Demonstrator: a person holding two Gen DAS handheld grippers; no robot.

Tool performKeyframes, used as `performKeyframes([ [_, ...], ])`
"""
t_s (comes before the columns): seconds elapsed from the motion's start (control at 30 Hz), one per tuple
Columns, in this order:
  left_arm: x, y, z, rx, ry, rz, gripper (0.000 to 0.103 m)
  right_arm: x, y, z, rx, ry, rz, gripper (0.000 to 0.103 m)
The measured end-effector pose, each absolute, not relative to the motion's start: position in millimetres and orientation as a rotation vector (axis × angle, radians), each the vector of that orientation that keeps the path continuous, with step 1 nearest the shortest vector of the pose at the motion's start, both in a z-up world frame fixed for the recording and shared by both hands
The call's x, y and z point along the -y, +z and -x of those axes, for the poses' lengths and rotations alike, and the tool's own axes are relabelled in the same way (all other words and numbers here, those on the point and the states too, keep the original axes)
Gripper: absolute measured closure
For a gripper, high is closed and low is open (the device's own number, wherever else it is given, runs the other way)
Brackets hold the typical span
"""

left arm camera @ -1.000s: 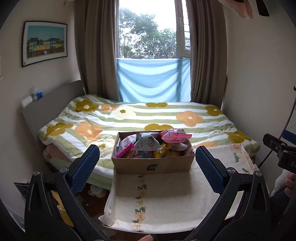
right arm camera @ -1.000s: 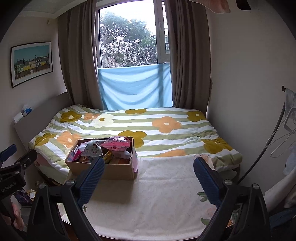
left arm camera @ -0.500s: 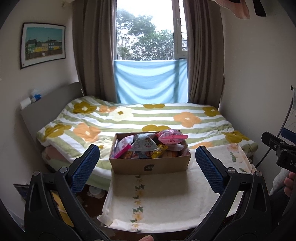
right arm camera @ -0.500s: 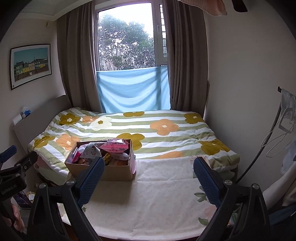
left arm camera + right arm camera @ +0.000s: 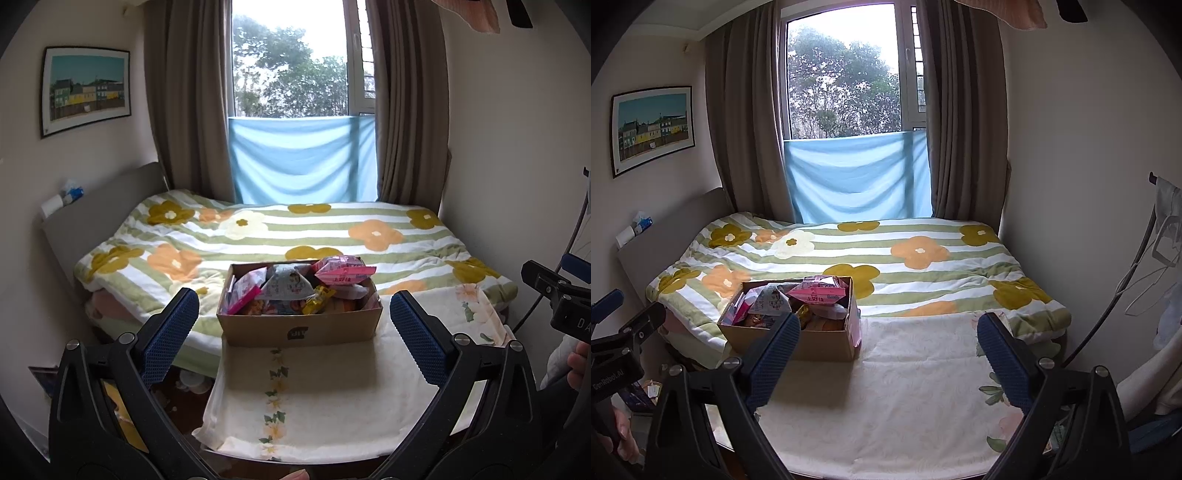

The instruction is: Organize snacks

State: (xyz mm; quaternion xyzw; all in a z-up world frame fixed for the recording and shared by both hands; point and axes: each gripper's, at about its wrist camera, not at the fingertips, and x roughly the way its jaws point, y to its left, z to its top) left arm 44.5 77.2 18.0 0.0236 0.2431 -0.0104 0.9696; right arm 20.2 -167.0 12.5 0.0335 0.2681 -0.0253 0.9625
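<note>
While both views had drifted only slightly, snacks [image 5: 299, 286] apparently sat heaped in the box [image 5: 301, 326] at centre frame, left gripper [image 5: 295, 325] and right gripper [image 5: 888, 349] fingers apart, empty.

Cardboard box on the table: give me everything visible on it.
The cardboard box is plain brown, shallow, open-topped, with a small dark logo on its near wall. It sits upright and square on the cream floral cloth, at the table's far edge next to the bed. Snack packets fill it, a pink packet on top. Neither gripper touches it.
</note>
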Motion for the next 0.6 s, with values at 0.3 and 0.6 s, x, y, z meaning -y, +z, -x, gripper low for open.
performKeyframes([
  [0.3, -75.5, 15.3, -47.8, -0.497, -0.017, -0.045, 0.0, 166.7, 12.2, -19.7, -0.543, -0.051, -0.068, 0.007],
  [0.6, -74.0, 13.1, -50.4, -0.502, -0.016, -0.044, 0.0, 166.7, 11.7, -20.4, -0.547, -0.05, -0.068, 0.007],
])
